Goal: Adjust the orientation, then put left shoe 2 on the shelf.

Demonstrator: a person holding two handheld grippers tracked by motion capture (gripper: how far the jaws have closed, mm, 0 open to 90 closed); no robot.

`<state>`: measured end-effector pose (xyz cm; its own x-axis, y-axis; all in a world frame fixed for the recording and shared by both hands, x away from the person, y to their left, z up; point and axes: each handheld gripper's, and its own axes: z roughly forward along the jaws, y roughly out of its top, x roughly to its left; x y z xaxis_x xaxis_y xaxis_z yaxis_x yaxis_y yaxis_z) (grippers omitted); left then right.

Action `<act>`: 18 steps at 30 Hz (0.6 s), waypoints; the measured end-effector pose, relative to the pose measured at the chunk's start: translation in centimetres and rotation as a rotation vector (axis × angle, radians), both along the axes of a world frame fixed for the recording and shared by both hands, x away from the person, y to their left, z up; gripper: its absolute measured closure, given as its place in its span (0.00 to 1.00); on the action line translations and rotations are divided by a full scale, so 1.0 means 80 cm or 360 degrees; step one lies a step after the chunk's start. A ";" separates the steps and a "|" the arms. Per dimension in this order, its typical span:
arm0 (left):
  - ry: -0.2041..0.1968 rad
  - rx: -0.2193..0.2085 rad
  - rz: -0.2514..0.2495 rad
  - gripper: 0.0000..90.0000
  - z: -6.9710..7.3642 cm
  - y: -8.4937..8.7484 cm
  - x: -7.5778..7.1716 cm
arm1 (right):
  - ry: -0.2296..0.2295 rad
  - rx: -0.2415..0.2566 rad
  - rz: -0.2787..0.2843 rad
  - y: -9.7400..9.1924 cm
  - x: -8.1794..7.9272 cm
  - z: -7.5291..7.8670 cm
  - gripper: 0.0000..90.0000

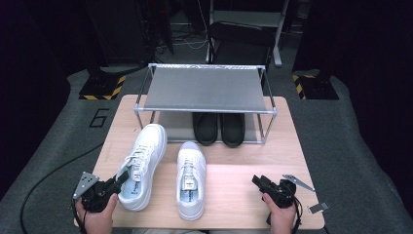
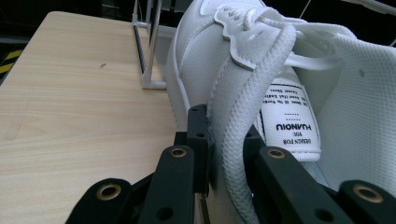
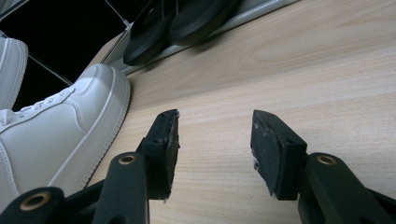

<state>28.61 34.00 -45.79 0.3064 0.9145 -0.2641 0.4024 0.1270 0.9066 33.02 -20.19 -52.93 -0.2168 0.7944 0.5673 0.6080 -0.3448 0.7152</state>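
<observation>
Presently: left tool clenched on collar of left white sneaker; right tool released, empty, over tabletop; second white sneaker between.

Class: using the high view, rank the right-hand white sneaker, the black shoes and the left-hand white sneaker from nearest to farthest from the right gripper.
From the right gripper:
1. Right-hand white sneaker, table centre.
2. Black shoes, under the rack.
3. Left-hand white sneaker, far left.

Both tongs are black, the left tongs and the right tongs, with brass-ringed screw holes behind the pads. A grey three-cornered plate sits on top, a black cable trails behind.
</observation>
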 end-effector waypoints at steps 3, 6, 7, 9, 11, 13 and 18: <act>-0.0026 -0.0012 -0.0001 0.91 0.004 0.000 0.000 | -0.0003 0.0004 -0.0002 0.000 0.000 0.000 0.57; -0.0046 -0.0016 -0.0005 0.91 0.008 -0.001 -0.001 | 0.0011 0.0017 -0.0007 0.000 0.000 0.000 0.57; -0.0051 -0.0024 -0.0012 0.91 0.010 -0.001 -0.001 | 0.0014 0.0024 -0.0007 0.000 0.000 0.000 0.57; -0.0060 -0.0029 -0.0009 0.91 0.012 -0.001 -0.001 | 0.0015 0.0026 -0.0008 0.000 0.000 0.000 0.57; -0.0074 -0.0038 -0.0017 0.91 0.014 -0.001 -0.001 | 0.0009 0.0019 -0.0014 -0.001 0.000 -0.001 0.57; -0.0084 -0.0044 -0.0014 0.91 0.017 -0.002 -0.002 | 0.0016 0.0027 -0.0014 -0.002 0.000 0.000 0.57; -0.0100 -0.0050 -0.0015 0.91 0.022 -0.001 -0.004 | 0.0016 0.0032 -0.0016 -0.003 0.000 -0.001 0.57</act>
